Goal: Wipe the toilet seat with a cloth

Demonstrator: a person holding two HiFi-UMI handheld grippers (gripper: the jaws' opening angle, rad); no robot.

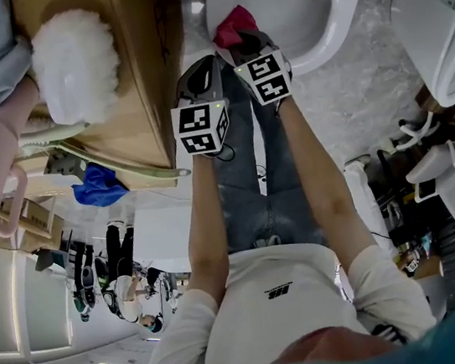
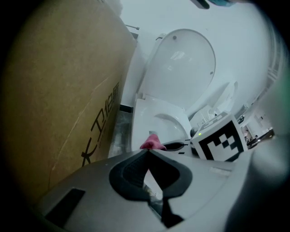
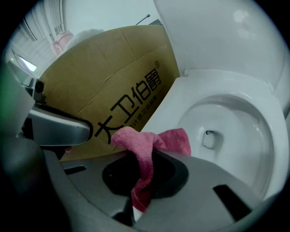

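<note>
**Pink cloth pinched in the right gripper at the seat's box-side edge**

The right gripper point(image 3: 144, 156) has its jaws closed on the cloth point(image 3: 147, 144); one strip of the cloth runs down between the dark pads and hangs out below them, while the rest bunches in two soft lobes over the jaw tips. The cloth is pink to deep rose, with a nubby towelling pile; it is crumpled and folded, not spread flat.

In the right gripper view the cloth sits over the edge of the toilet seat point(image 3: 170, 108) that lies nearest the cardboard box point(image 3: 113, 77); whether it presses on the seat or hovers just above it cannot be told. The seat is a glossy white ring around the bowl point(image 3: 226, 136); the lid point(image 3: 217, 36) stands raised behind it. The box is brown with dark printed characters on its side; it stands just beside the toilet.

The left gripper point(image 2: 147, 152) has its jaw tips together with nothing between them; only a small diamond gap shows behind the tips. It is held just beside the right gripper, on the box side, and the cloth shows as a pink tuft just beyond its tips.

From the head view both grippers reach out side by side on the person's bare forearms point(image 1: 203, 214); their marker cubes nearly touch; the cloth lies at the seat's edge.
</note>
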